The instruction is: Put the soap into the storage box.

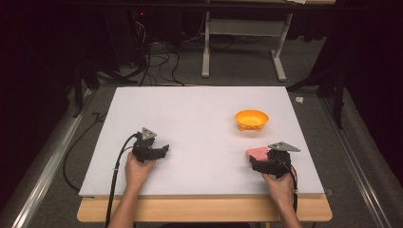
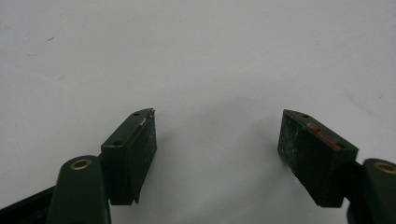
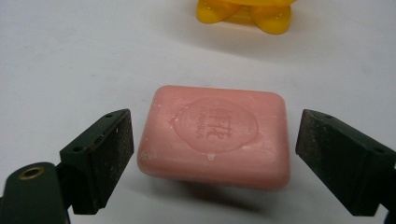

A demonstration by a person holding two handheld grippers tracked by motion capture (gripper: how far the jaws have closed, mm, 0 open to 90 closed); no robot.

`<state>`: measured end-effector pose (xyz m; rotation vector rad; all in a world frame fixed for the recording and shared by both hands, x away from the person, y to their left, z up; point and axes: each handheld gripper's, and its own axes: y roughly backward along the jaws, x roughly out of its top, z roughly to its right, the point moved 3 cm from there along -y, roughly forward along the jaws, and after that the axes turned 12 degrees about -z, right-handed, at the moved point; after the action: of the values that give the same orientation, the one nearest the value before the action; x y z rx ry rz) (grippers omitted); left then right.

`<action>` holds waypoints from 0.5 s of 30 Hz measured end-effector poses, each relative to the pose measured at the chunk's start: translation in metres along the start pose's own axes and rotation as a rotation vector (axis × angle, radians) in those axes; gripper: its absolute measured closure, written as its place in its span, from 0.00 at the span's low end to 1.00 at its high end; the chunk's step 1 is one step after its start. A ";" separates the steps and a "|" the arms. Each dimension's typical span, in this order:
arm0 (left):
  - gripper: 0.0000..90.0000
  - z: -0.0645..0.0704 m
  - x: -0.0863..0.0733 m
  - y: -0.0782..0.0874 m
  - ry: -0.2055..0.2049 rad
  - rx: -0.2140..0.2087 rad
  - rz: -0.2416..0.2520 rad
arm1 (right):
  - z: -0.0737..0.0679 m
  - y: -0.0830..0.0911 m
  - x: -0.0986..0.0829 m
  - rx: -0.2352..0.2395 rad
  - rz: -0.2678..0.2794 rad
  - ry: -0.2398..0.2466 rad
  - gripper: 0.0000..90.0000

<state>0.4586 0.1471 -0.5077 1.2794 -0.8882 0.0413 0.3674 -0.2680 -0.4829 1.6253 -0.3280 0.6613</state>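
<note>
A pink bar of soap (image 3: pixel 215 135) lies flat on the white board, with a stamped emblem on its top face. My right gripper (image 3: pixel 212 158) is open, and its jaws stand on either side of the soap with small gaps. In the high view the soap (image 1: pixel 257 153) peeks out just left of the right gripper (image 1: pixel 266 163). An orange bowl (image 1: pixel 252 119) stands beyond it on little feet, and its base (image 3: pixel 245 13) shows at the top of the right gripper view. My left gripper (image 2: pixel 217 140) is open over bare board, seen at the left (image 1: pixel 159 151) in the high view.
The white board (image 1: pixel 199 123) covers a wooden table whose front edge (image 1: pixel 204 209) shows below. Cables (image 1: pixel 157 61) and a metal table frame (image 1: pixel 242 42) stand on the floor beyond the board's far edge.
</note>
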 end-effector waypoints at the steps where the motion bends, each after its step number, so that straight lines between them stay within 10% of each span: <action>1: 0.32 0.000 0.000 0.000 0.000 0.000 0.000 | 0.000 0.000 0.000 0.000 0.000 0.000 0.13; 15: 0.31 0.000 0.000 0.000 0.000 0.000 0.001 | -0.005 -0.016 0.003 -0.051 -0.062 -0.013 0.13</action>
<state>0.4586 0.1470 -0.5078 1.2787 -0.8894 0.0423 0.3776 -0.2599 -0.4939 1.5855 -0.3005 0.5911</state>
